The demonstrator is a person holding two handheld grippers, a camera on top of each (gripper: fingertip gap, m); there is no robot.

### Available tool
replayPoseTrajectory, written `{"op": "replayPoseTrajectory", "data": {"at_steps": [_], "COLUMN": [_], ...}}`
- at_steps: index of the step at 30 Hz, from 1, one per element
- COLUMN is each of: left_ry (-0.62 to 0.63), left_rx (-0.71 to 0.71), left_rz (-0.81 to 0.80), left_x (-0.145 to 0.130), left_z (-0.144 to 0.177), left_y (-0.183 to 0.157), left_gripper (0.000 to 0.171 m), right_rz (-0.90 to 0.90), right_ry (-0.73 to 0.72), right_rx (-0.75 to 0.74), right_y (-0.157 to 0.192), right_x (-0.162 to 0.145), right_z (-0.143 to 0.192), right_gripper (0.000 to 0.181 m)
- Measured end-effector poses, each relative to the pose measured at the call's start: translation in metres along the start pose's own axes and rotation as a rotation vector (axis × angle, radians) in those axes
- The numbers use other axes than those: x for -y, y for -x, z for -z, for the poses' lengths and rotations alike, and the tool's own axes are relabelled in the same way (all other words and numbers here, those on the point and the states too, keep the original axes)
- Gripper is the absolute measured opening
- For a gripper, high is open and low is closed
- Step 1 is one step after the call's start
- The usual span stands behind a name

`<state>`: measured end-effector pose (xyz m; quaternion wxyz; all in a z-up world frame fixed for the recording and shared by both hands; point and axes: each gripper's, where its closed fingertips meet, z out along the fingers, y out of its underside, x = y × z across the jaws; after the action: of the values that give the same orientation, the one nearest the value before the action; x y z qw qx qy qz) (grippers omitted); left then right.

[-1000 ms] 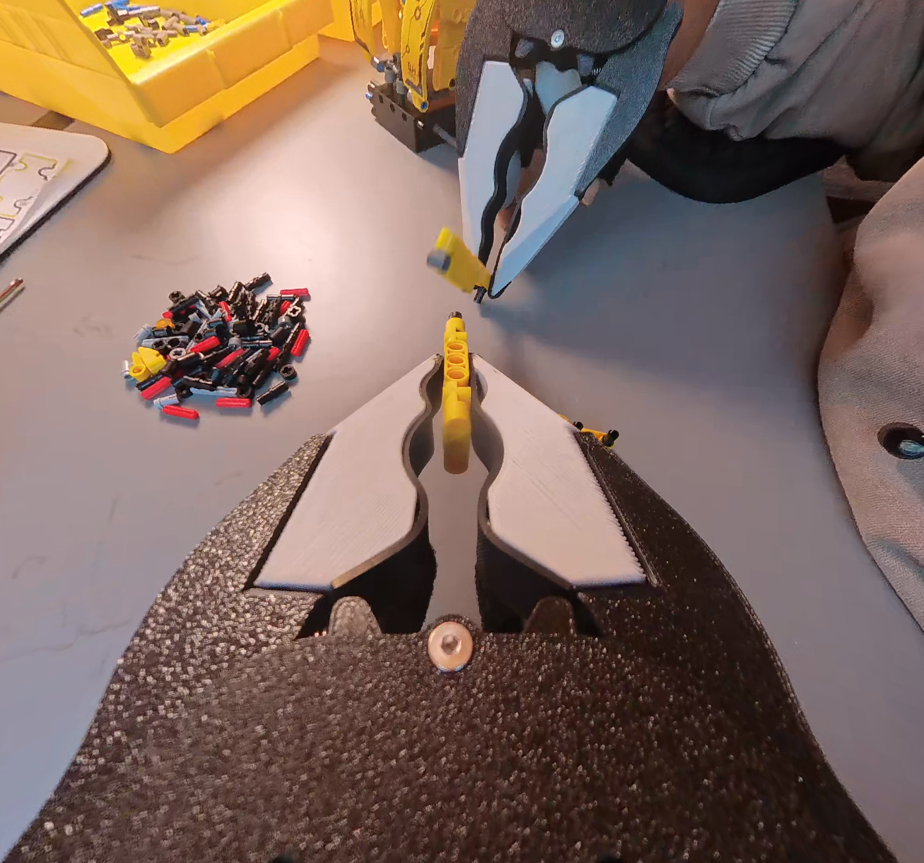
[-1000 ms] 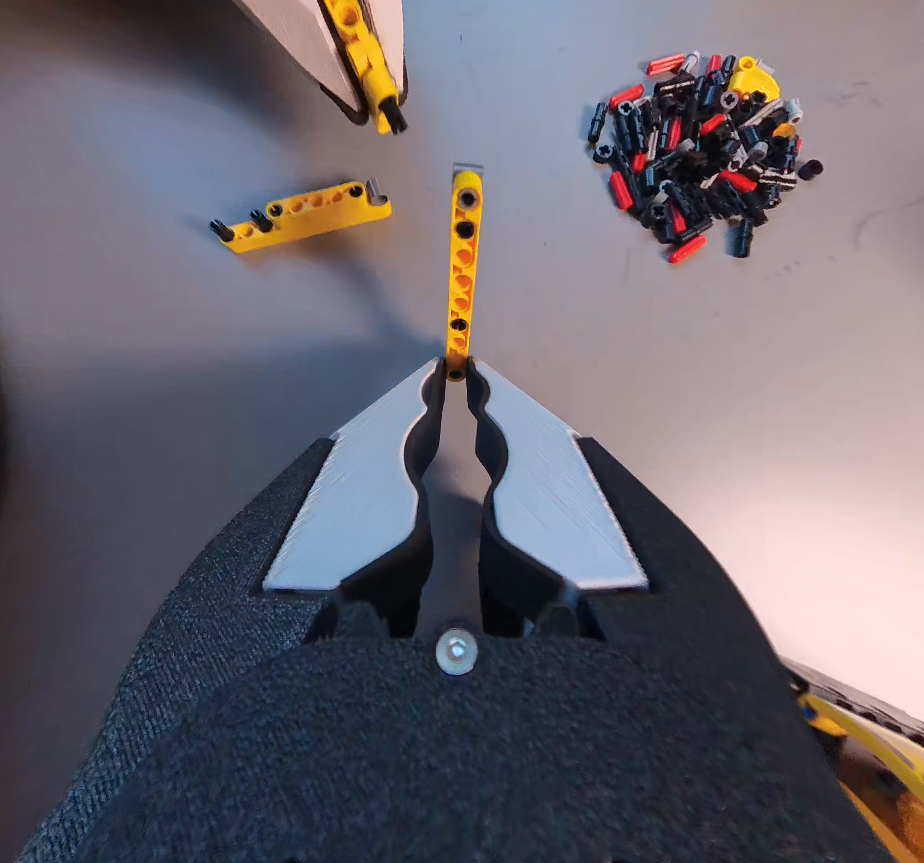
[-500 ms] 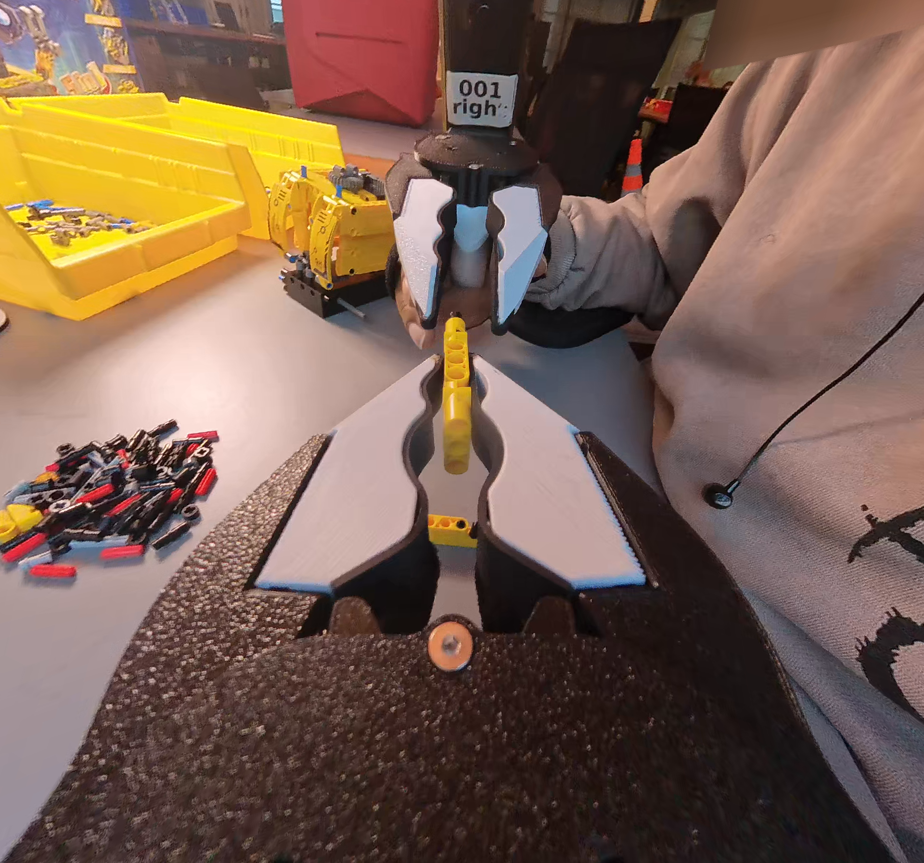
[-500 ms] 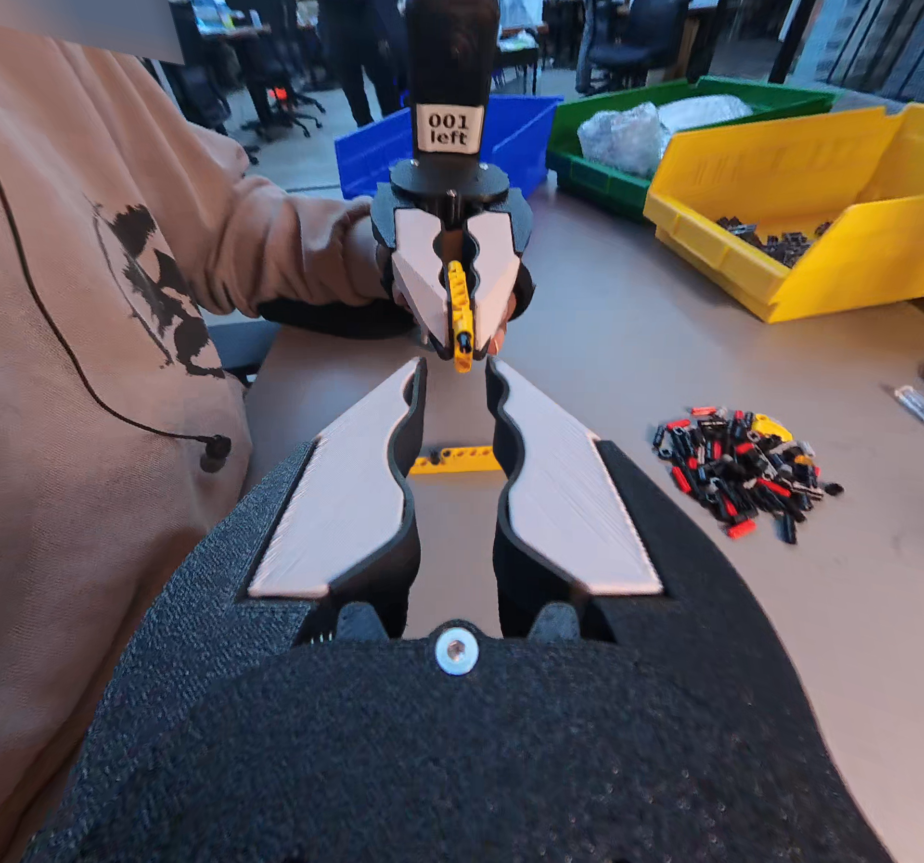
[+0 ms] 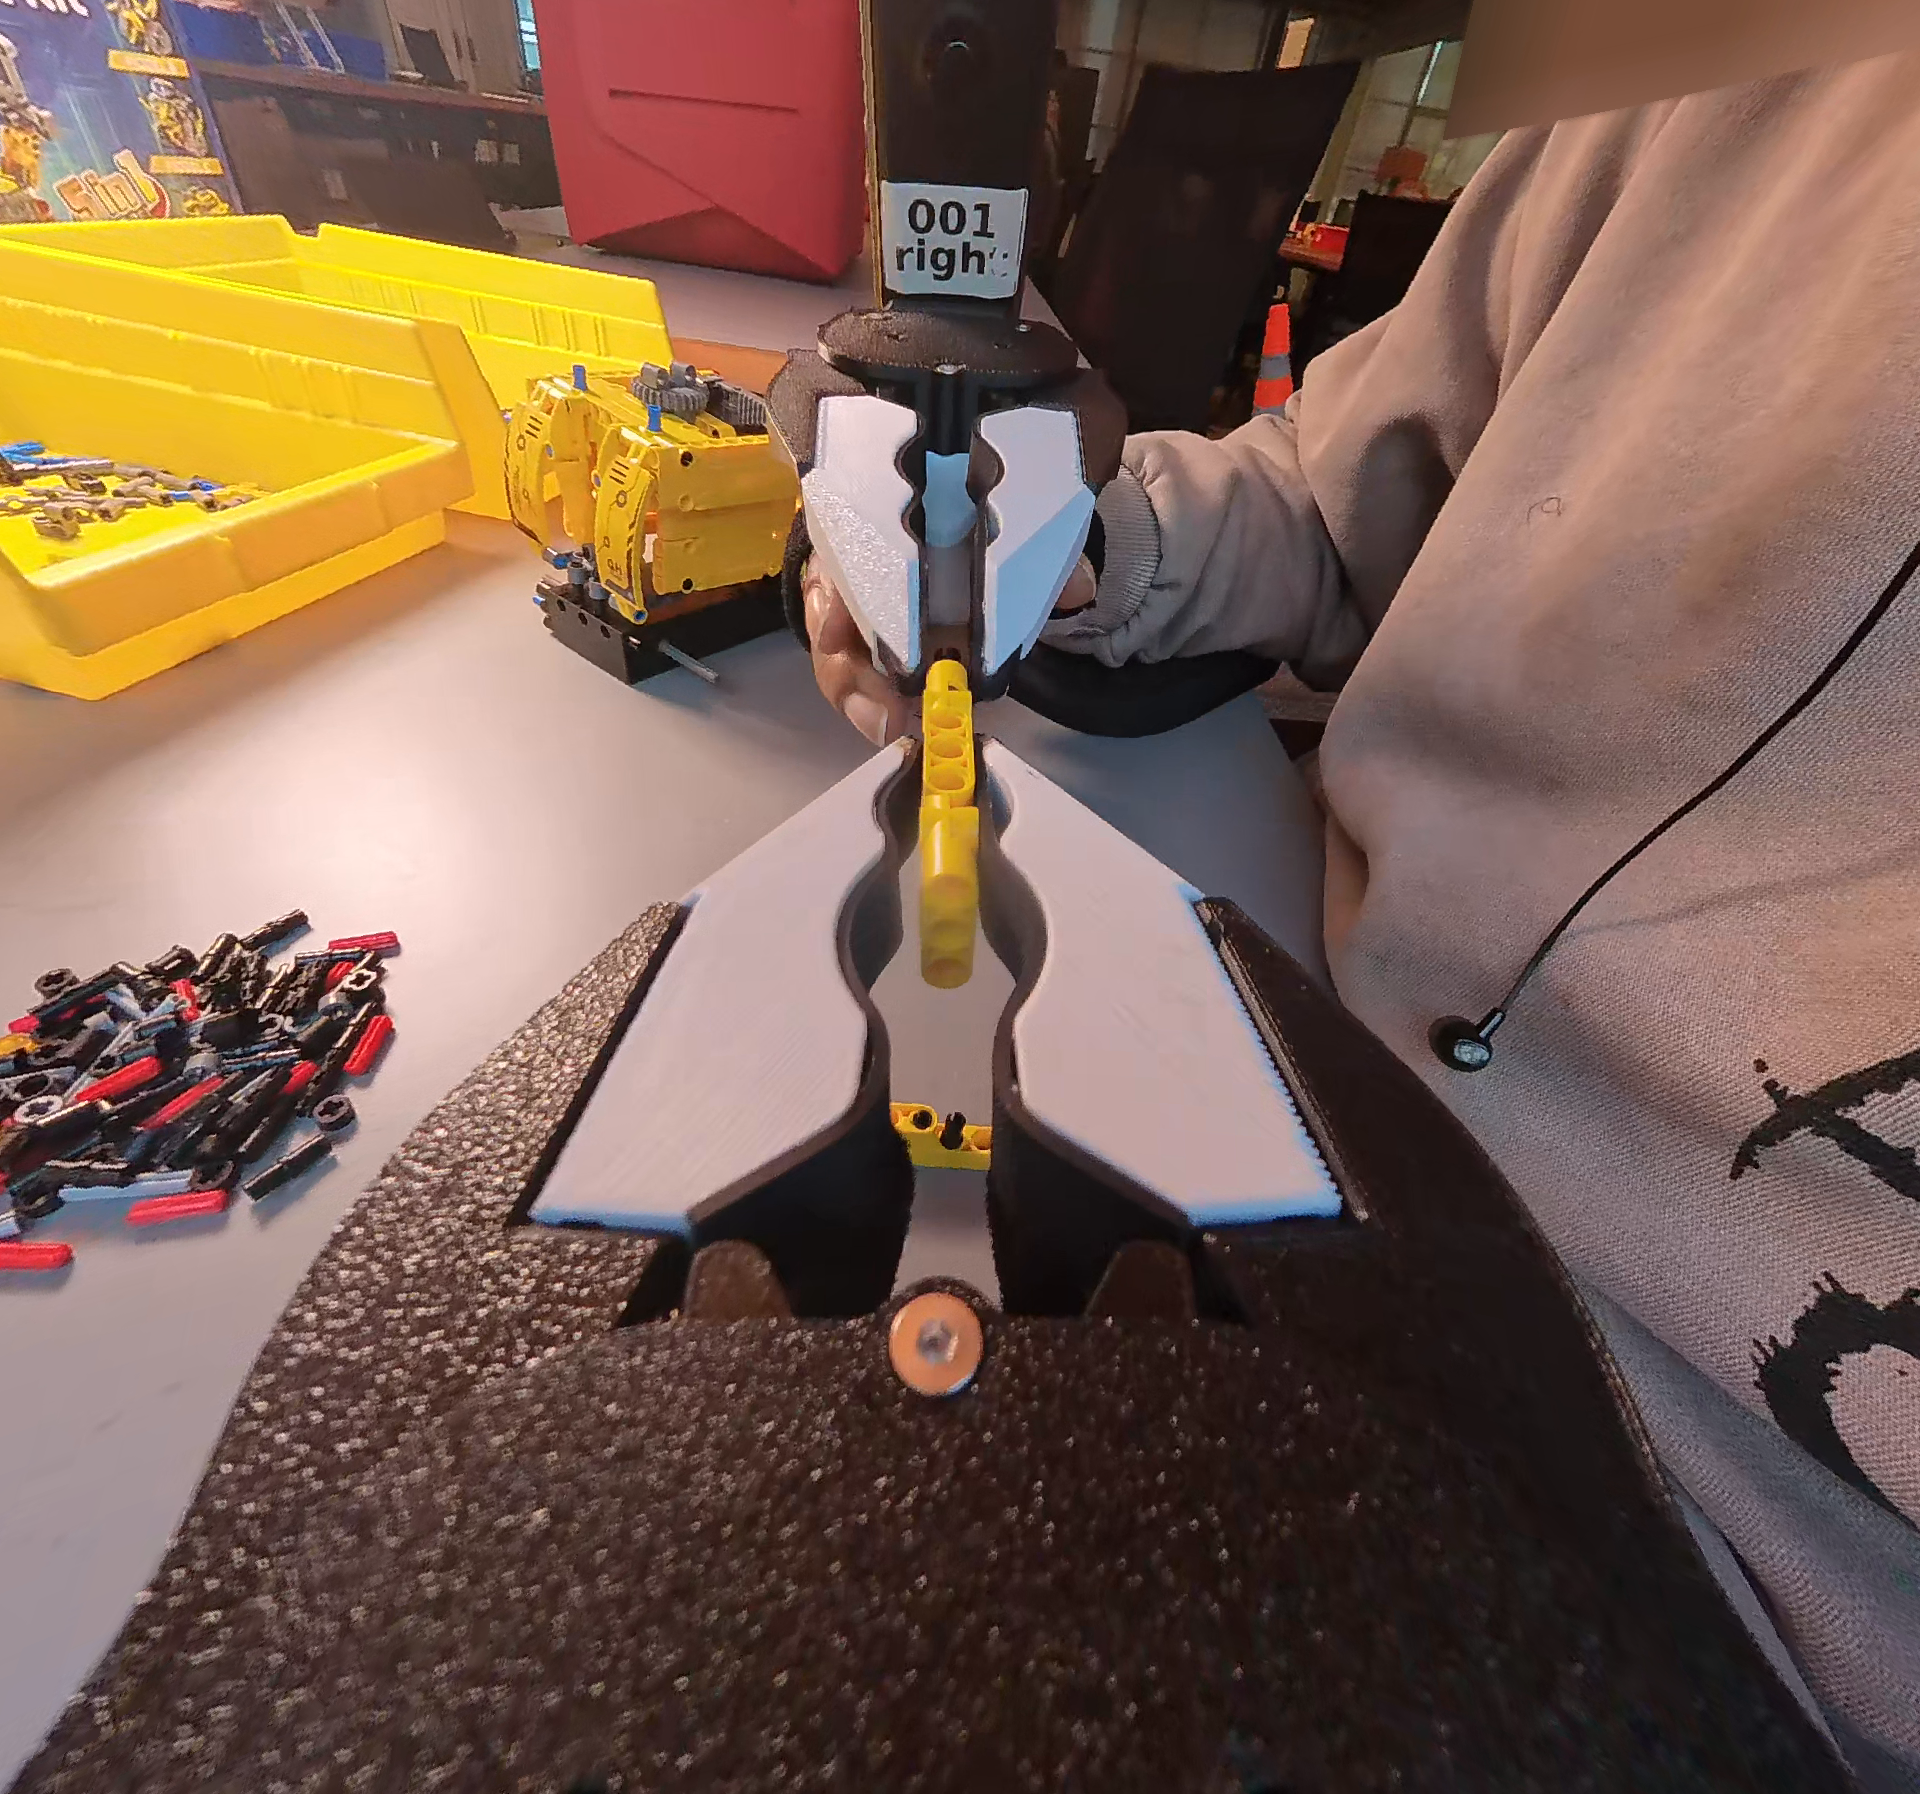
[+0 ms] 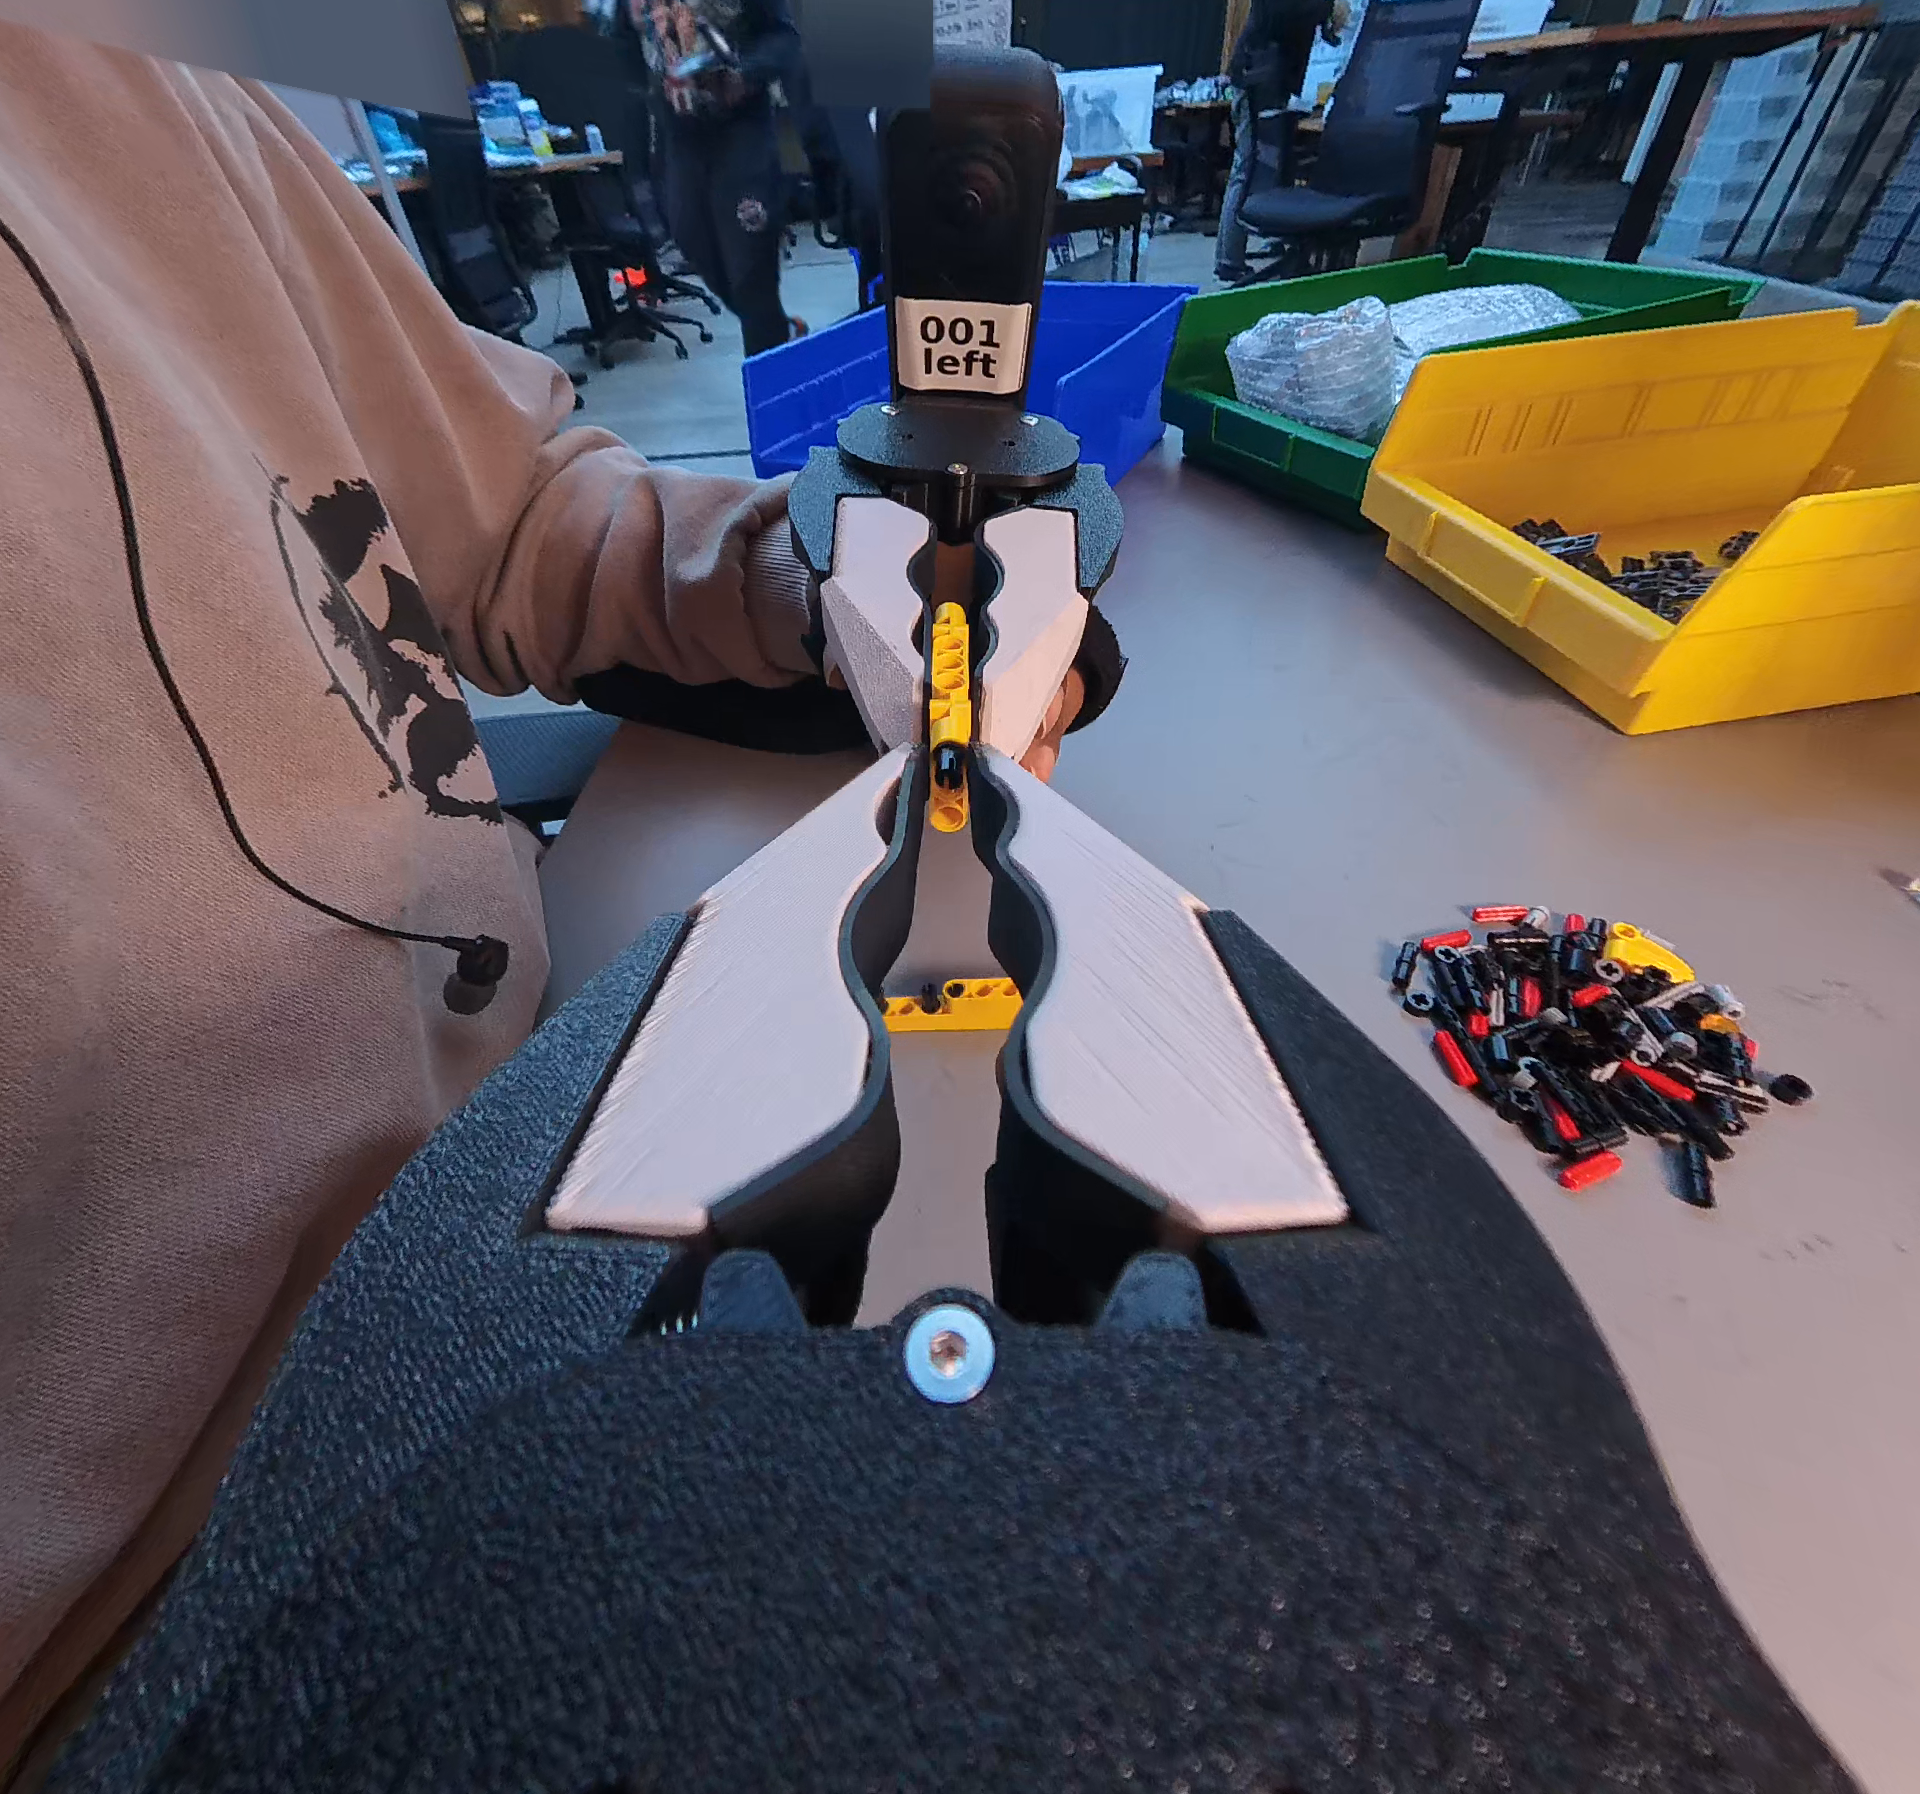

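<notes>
Item: your left gripper [image 5: 943,757], jaws pinching a yellow holed beam [image 5: 947,851] lengthwise, its tip just past the fingertips. Item: your right gripper [image 6: 948,770], tip to tip with it above the bench [image 6: 1299,757], jaws nearly together around a beam end; grip uncertain. Item: second yellow beam [image 6: 951,1002] flat on the bench below. Item: pile of red and black pins [image 6: 1590,1038] nearby.

Soft, even indoor light, faint shadows, sharp focus, strong wide-angle edge bending.
</notes>
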<state>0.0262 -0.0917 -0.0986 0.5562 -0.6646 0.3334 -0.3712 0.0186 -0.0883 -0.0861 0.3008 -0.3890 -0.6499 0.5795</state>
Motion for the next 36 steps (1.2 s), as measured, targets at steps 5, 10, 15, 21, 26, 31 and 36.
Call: {"op": "replayPoseTrajectory", "data": {"at_steps": [5,10,15,21,26,31,36], "left_ry": [-0.017,-0.013,-0.001,0.001,-0.002,0.013,0.037], "left_rx": [-0.003,-0.001,0.005,0.004,0.007,0.029,0.065], "left_rz": [0.008,0.003,-0.001,-0.006,-0.011,-0.03,-0.068], "left_x": [0.0028,0.0023,0.0006,0.001,0.0019,0.0002,-0.0009], "left_z": [0.0014,0.0009,0.0002,0.0001,0.0002,0.0008,0.0024], "left_y": [0.0003,0.0001,0.0005,-0.0005,-0.0007,0.0015,0.0043], "left_gripper": [0.007,0.007,0.007,0.007,0.007,0.008,0.009], "right_rz": [0.0,0.008,-0.021,-0.023,-0.018,-0.009,-0.023], "right_ry": [-0.004,-0.011,-0.023,-0.037,-0.044,-0.034,-0.021], "right_rx": [-0.006,-0.009,0.004,0.014,0.01,0.004,-0.001], "right_y": [-0.0012,-0.0007,-0.0009,0.0008,0.0006,-0.0011,-0.0042], "right_x": [0.0009,0.002,0.0011,0.0033,0.0045,0.0027,-0.0003], "right_z": [0.0004,0.0005,0.0002,0.0005,0.0007,0.0004,0.0012], "right_gripper": [0.004,0.004,0.004,0.005,0.004,0.004,0.004]}}
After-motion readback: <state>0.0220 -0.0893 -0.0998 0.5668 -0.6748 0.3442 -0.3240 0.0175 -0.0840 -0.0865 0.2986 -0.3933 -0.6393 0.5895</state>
